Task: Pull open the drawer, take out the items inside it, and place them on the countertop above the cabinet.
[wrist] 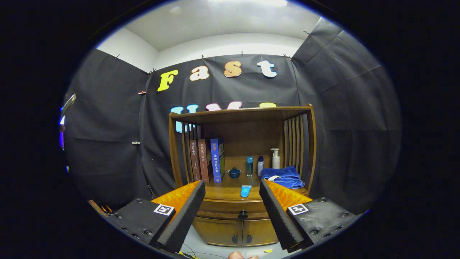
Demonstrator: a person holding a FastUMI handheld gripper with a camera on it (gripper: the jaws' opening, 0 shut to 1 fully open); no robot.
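I've got the gripper [230, 216] held level, aimed straight at the cabinet [235, 230], jaws wide apart w/ nothing between them. Drawer [233, 208] sits shut just beyond the fingers, its dark knob [243, 214] centred in the gap. On the countertop [226, 190] above: a light-blue tube [245, 190] near the front edge, a blue towel [283, 177] to the right, books [206, 160] standing left, a small dark bowl [234, 172], three bottles [262, 163] at the back. Black cloth walls around, white ceiling.
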